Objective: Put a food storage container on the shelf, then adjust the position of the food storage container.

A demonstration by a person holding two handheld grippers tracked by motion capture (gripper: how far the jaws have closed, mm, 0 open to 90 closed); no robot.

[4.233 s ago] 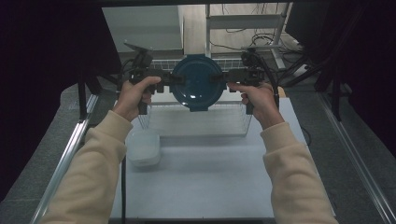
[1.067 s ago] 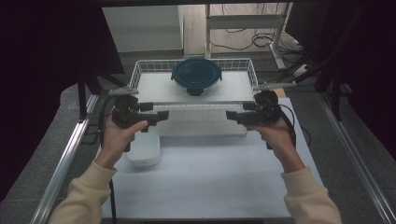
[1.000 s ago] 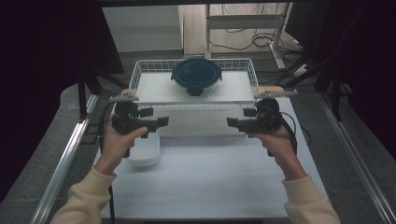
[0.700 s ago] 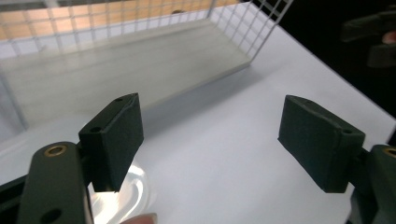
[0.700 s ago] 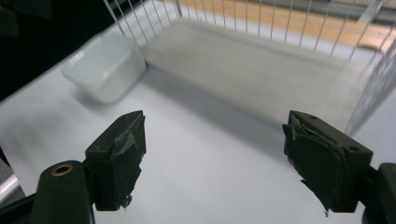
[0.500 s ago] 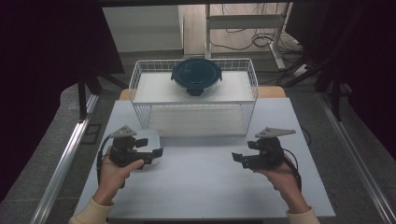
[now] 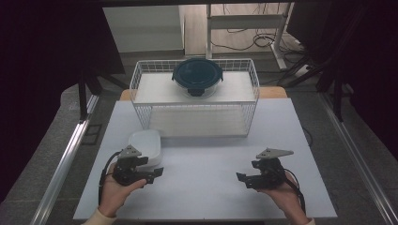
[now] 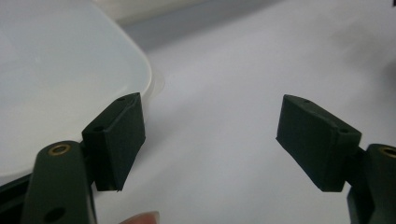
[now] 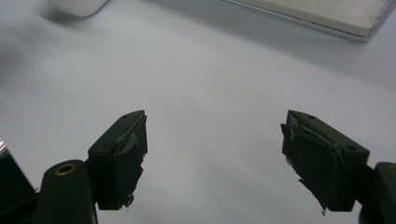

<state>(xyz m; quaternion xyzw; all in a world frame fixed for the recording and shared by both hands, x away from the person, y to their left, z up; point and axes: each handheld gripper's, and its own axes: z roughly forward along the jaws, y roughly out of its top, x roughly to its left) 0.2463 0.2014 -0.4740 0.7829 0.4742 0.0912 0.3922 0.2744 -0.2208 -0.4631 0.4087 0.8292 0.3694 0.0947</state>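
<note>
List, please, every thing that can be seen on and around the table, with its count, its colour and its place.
round container: 1, clear with dark blue lid, on top shelf of the rack
wire rack: 1, white, far half of the table
shallow dish: 1, white, on the table in front of the rack's left end
table: 1, pale grey top
left gripper: 1, black, near left of the table, jaws open, empty
right gripper: 1, black, near right, jaws open, empty

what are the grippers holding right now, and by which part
Nothing. The left gripper and the right gripper both have open jaws with only bare table between them; the white container lies beside the left one, ungripped.
</note>
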